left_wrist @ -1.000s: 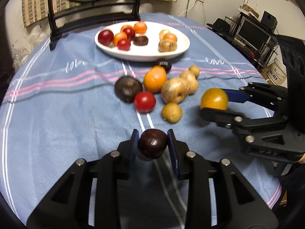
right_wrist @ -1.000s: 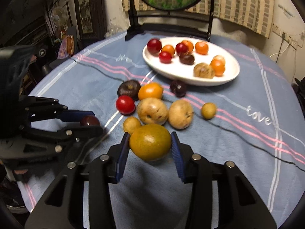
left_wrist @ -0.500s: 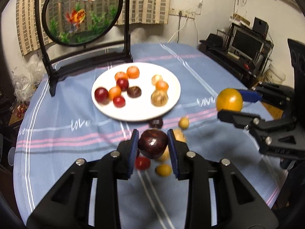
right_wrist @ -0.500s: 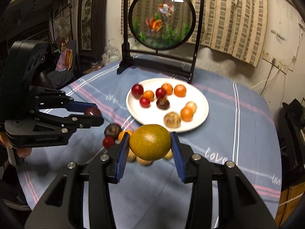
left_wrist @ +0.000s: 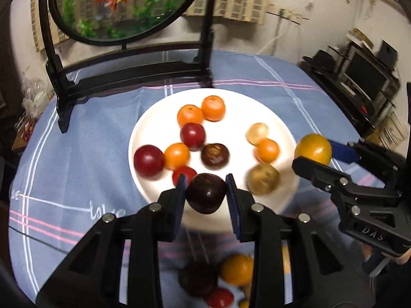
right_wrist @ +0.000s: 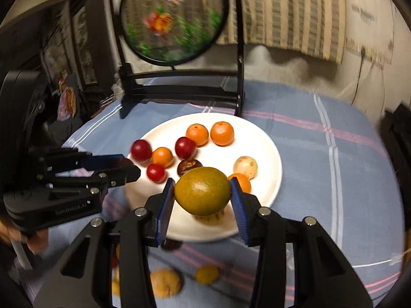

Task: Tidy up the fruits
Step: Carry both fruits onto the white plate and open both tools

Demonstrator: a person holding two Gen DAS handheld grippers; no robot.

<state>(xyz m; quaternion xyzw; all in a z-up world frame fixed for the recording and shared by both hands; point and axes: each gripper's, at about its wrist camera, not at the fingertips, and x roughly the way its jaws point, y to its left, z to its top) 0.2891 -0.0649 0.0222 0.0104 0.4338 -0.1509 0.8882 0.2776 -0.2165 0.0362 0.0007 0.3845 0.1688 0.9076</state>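
Home living room: goldfish screen (left_wrist: 120, 5), curtain (right_wrist: 295, 12), TV (left_wrist: 364, 73).

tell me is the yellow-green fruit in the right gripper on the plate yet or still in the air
In the air. The yellow-green fruit sits clamped in the right gripper, above the white plate, not resting on it.

one white plate (left_wrist: 154, 128), two grippers, four orange fruits, three red, one goldfish screen (left_wrist: 123, 5).

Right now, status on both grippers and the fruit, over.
Left gripper shut on dark plum. Right gripper shut on yellow-green citrus. Both above white plate; fruit already crowds it.
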